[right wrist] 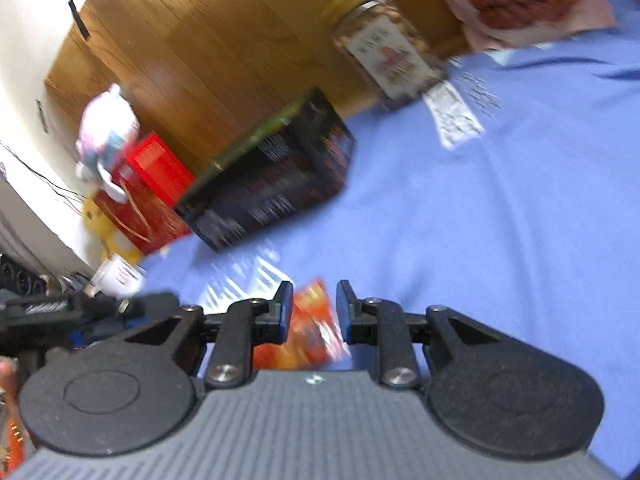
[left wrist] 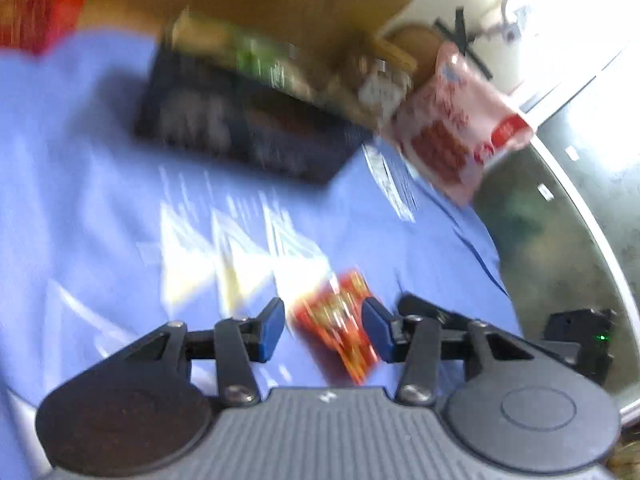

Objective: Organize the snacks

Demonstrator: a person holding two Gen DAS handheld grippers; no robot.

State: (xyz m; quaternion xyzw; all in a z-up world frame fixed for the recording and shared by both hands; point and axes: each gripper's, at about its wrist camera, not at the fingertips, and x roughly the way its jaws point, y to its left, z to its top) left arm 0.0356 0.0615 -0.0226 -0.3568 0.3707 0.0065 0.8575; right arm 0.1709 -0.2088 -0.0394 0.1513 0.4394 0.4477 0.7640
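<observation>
A small red-orange snack packet (left wrist: 340,320) lies on the blue cloth (left wrist: 80,160). In the left wrist view my left gripper (left wrist: 326,328) stands open around it, with a gap showing at the left pad. The right wrist view shows what looks like the same packet (right wrist: 310,328) between and below the fingers of my right gripper (right wrist: 314,312), which is open too. Both pictures are blurred. Further back on the cloth (right wrist: 500,220) stand a dark box (right wrist: 272,184), a glass jar with a yellow lid (right wrist: 384,52) and a pink-white snack bag (right wrist: 520,0).
A wooden panel (right wrist: 180,60) backs the cloth. A red box (right wrist: 156,184) with a plush toy (right wrist: 108,132) on it stands at the left. A glass table edge (left wrist: 600,240) and a black device with a green light (left wrist: 580,340) lie to the right.
</observation>
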